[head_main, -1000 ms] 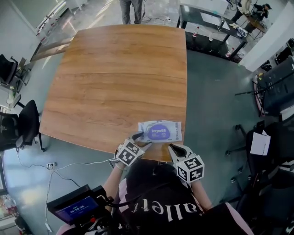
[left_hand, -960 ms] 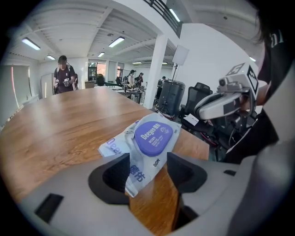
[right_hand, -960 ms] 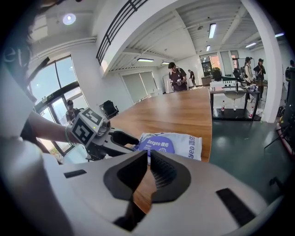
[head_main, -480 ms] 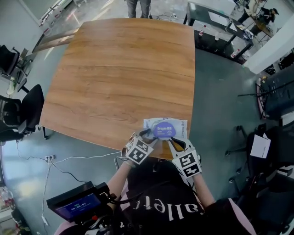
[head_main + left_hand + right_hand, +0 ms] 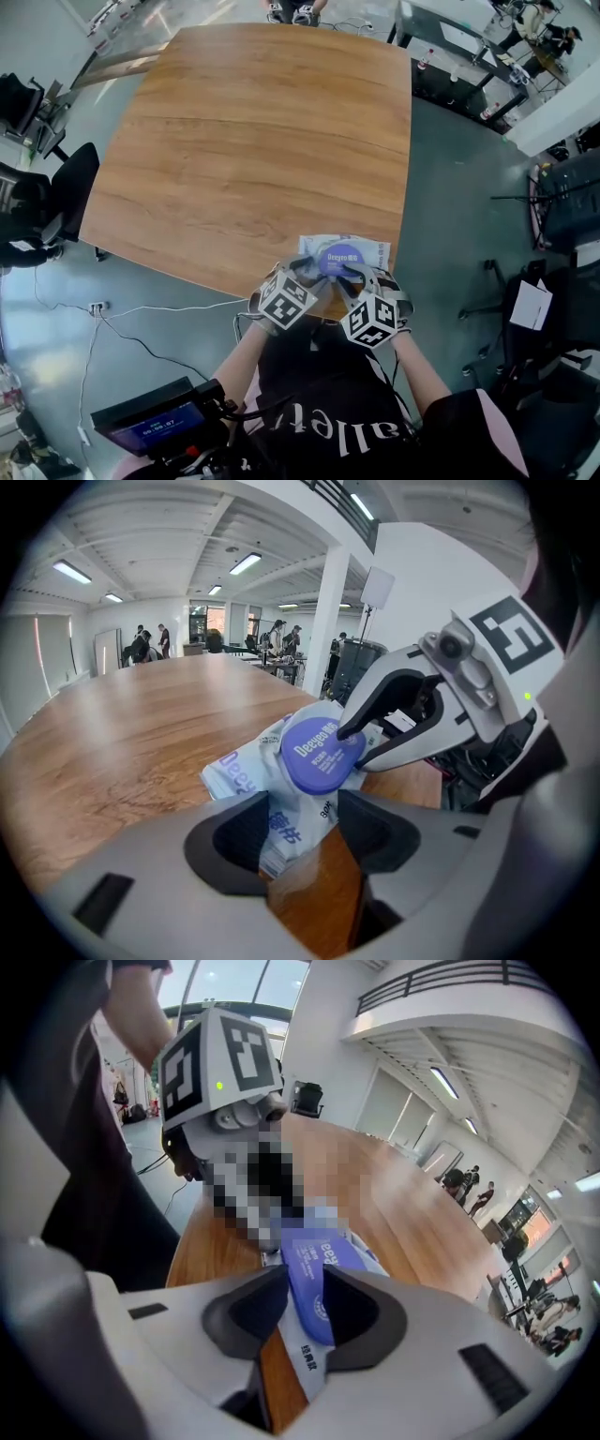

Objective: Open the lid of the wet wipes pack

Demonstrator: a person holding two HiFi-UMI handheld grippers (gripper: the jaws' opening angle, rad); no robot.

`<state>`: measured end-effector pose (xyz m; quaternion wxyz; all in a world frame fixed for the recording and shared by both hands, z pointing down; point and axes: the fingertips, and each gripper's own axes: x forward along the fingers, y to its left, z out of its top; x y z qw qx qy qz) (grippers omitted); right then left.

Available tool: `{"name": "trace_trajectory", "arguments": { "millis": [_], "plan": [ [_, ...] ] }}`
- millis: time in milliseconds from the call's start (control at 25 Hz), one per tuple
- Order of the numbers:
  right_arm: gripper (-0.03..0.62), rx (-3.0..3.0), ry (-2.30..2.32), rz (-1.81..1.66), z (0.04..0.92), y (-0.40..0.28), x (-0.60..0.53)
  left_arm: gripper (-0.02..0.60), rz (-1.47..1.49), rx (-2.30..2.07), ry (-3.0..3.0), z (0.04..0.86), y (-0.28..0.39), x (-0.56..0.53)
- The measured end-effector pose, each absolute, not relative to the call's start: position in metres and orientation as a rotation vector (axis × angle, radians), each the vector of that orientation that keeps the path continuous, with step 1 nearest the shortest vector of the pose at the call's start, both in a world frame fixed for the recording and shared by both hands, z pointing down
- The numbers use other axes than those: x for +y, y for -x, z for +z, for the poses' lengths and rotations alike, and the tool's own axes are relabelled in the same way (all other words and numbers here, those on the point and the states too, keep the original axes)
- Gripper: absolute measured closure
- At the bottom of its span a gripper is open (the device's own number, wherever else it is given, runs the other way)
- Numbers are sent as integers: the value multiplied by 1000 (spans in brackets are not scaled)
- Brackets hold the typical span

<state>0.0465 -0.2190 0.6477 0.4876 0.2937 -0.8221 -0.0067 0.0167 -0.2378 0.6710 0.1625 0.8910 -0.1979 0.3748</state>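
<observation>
The wet wipes pack (image 5: 364, 250), white with a round purple lid (image 5: 338, 258), lies at the near right edge of the wooden table (image 5: 244, 141). My left gripper (image 5: 306, 271) is shut on the pack's near end (image 5: 246, 778), which sits pinched between its jaws (image 5: 302, 822). My right gripper (image 5: 354, 275) comes in from the right and is shut on the lid (image 5: 317, 752), one finger on top and the other beneath. In the right gripper view the lid (image 5: 309, 1274) stands edge-on between the jaws (image 5: 302, 1309). The pack is tilted up off the wood.
The table's front edge runs just under both grippers. Black office chairs (image 5: 47, 202) stand on the floor at the left. A dark bench (image 5: 450, 47) with bottles is at the back right. Cables (image 5: 141, 328) trail over the floor.
Both grippers moved forward onto the pack. The left closed on its near end, and the right swung in from the right and closed on the purple lid.
</observation>
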Motion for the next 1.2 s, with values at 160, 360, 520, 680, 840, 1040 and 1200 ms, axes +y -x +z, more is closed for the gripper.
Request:
{"name": "trace_trajectory", "arguments": {
  "millis": [160, 360, 520, 680, 840, 1040, 1200],
  "plan": [
    [494, -1964, -621, -146, 655, -40, -219, 351, 1092, -552, -2541, 671, -16, -238],
    [494, -1932, -554, -333, 652, -38, -217, 353, 1105, -518, -2592, 674, -17, -236],
    [494, -1950, -544, -347, 648, -36, -217, 357, 1160, -469, -2625, 675, -15, -234],
    [491, -1965, -539, -352, 642, -38, -220, 360, 1182, -458, -2634, 676, -16, -235],
    [491, -1975, -527, -356, 638, -38, -221, 362, 1186, -449, -2637, 675, -16, -236],
    [489, -1972, -511, -396, 635, -37, -222, 364, 1188, -437, -2641, 675, -16, -235],
    [487, -1979, -517, -393, 632, -39, -224, 367, 1200, -409, -2648, 674, -16, -234]
  ]
}}
